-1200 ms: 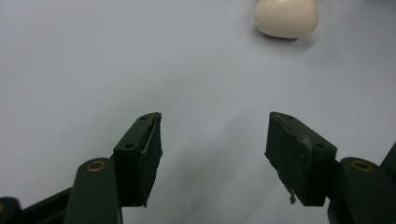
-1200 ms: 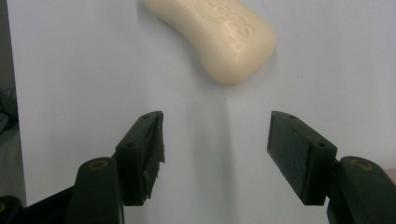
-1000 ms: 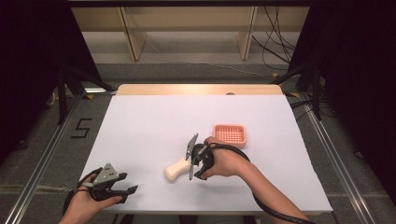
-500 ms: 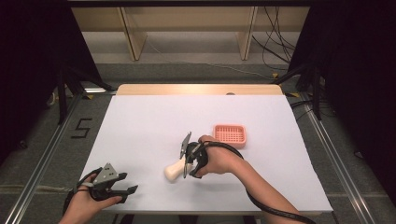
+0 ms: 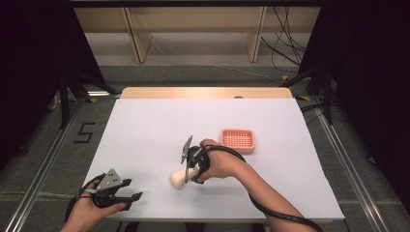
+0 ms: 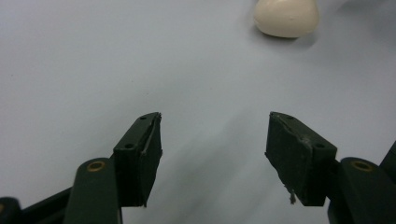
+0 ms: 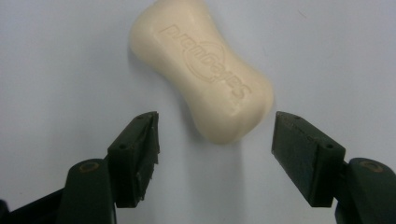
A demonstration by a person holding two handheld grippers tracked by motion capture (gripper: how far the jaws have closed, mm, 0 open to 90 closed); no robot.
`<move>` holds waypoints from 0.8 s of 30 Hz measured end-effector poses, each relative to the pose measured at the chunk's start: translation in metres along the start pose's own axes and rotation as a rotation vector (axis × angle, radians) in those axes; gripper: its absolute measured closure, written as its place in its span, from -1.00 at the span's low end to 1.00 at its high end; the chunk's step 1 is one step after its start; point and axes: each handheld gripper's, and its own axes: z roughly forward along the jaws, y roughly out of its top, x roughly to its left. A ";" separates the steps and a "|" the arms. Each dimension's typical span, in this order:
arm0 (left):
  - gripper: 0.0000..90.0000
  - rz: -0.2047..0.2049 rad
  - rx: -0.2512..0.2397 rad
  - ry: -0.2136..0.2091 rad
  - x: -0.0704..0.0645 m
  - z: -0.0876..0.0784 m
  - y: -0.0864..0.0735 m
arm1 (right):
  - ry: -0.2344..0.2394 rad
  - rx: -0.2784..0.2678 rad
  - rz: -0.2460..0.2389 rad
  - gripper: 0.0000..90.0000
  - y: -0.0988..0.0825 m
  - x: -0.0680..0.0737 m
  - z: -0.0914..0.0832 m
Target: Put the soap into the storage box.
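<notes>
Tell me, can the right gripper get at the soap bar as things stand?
Probably yes. The right gripper has just been opening its jaws, the soap bar lies just ahead of them on the white table, untouched, and nothing stands between.

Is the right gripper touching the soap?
Apart. The right gripper view shows the right gripper open, bare table between each pad and the soap.

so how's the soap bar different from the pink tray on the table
The soap bar is cream, solid and rounded with a pinched waist and raised lettering; the pink tray is square with a gridded inside. The soap lies near the table's front, just ahead of the open right hand-held gripper, whose jaws have just been opening; the tray sits farther back and to the right, with nothing near it. Both rest flat on the white table.
</notes>
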 end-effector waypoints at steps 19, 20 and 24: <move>-0.21 0.003 0.000 -0.003 0.000 0.001 0.000 | 0.000 -0.004 -0.027 -0.36 0.012 -0.006 0.009; -0.22 0.005 0.002 -0.003 0.000 0.001 0.000 | 0.000 -0.013 -0.029 -0.37 0.013 -0.006 0.010; -0.22 -0.012 -0.009 -0.003 -0.001 0.002 -0.001 | -0.008 -0.016 -0.058 -0.39 0.015 -0.008 0.013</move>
